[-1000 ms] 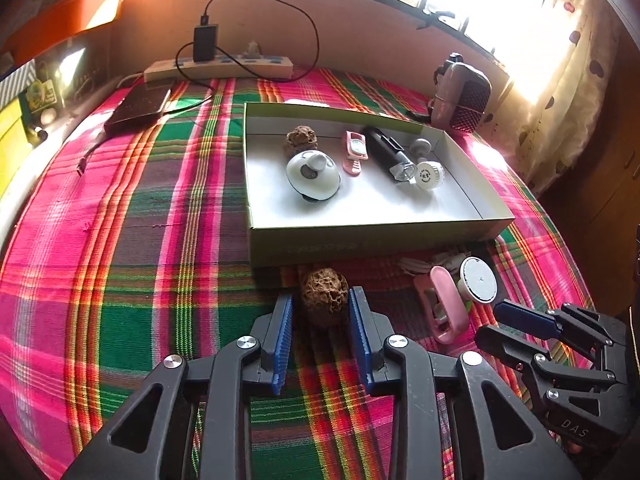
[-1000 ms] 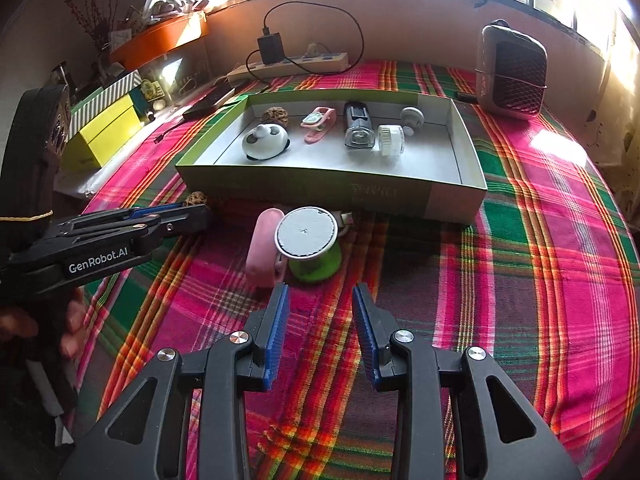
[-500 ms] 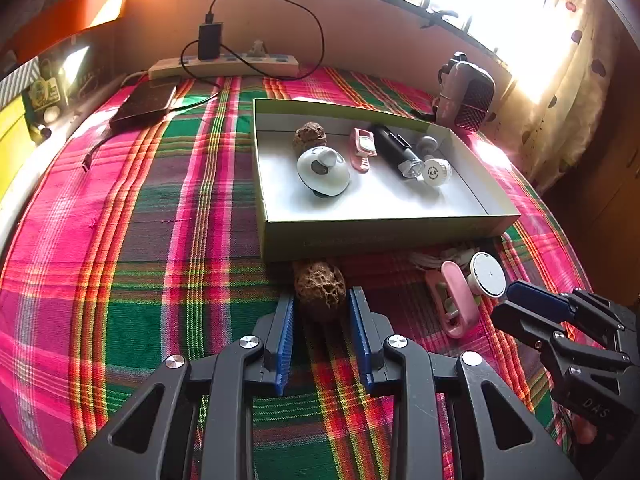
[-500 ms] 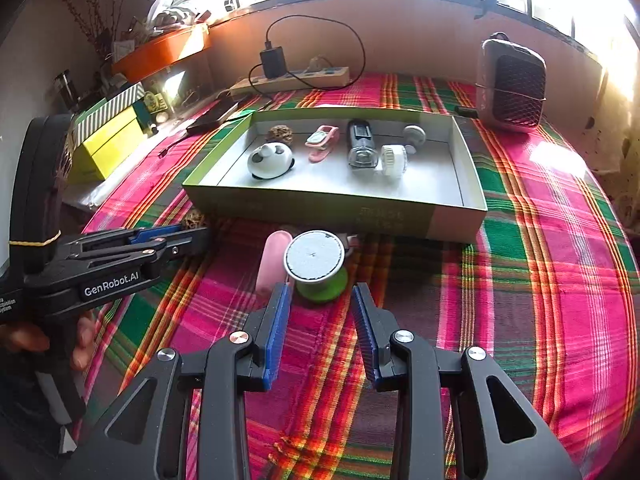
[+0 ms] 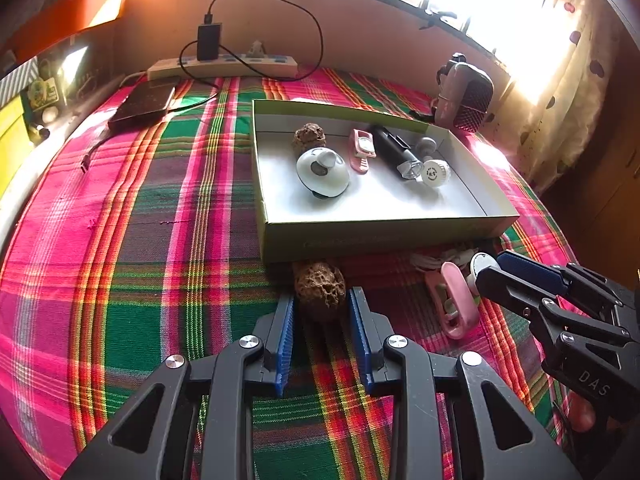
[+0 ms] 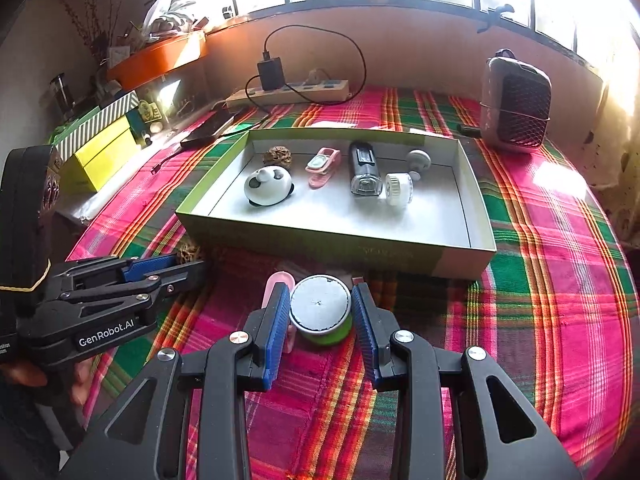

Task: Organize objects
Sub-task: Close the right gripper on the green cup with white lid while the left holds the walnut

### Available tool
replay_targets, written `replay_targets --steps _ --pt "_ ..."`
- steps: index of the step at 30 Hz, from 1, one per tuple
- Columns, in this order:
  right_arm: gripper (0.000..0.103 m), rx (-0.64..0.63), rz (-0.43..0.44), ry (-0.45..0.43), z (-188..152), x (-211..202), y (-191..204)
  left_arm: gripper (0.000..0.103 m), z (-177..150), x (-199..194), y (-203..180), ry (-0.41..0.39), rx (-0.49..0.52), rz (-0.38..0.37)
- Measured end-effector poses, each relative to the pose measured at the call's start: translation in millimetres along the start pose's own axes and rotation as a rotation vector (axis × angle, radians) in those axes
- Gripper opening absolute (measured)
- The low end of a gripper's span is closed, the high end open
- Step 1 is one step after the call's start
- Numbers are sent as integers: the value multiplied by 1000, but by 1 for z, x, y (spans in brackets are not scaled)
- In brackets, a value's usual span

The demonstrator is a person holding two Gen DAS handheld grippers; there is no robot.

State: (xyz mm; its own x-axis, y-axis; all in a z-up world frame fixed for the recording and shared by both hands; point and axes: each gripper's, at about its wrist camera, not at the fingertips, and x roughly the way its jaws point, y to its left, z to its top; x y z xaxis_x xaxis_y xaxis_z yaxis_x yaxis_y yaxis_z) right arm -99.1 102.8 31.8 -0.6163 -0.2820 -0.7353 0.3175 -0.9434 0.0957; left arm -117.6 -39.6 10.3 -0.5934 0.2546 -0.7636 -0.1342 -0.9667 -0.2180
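A brown, pitted ball [image 5: 320,284] lies on the plaid cloth against the front wall of the open green box [image 5: 380,236]. My left gripper [image 5: 320,300] is open, its blue pads flanking the ball with hardly any gap. In the right wrist view a white-topped green spool [image 6: 320,308] sits between the pads of my open right gripper [image 6: 320,296], beside a pink clip [image 6: 276,284]. The box [image 6: 320,240] holds another brown ball, a white round toy, a pink clip, a black torch and small white pieces. The left gripper [image 6: 188,266] shows there too.
A power strip [image 6: 288,94] with a black charger lies at the back by a dark flat device [image 5: 144,106]. A mesh-fronted heater [image 6: 516,108] stands at the back right. Yellow boxes [image 6: 100,152] sit left. A hand [image 6: 24,376] holds the left gripper.
My right gripper has come forward, so the spool that lay ahead of its tips now sits between them. The left gripper has shifted only slightly around the ball. Both jaws kept their width.
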Motion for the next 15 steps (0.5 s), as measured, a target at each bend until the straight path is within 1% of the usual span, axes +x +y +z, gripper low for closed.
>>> replay_targets --steps 2,4,5,11,15 --pt "34 -9 5 6 0 1 1 26 0 0 0 0 0 0" --pt "43 -10 -2 12 0 2 1 26 0 0 0 0 -1 0" --pt "53 -13 -10 17 0 4 0 26 0 0 0 0 -1 1" --pt "53 2 -38 29 0 9 -5 25 0 0 0 -1 -1 1" --pt "53 16 -34 32 2 11 -8 26 0 0 -1 -1 -1 2"
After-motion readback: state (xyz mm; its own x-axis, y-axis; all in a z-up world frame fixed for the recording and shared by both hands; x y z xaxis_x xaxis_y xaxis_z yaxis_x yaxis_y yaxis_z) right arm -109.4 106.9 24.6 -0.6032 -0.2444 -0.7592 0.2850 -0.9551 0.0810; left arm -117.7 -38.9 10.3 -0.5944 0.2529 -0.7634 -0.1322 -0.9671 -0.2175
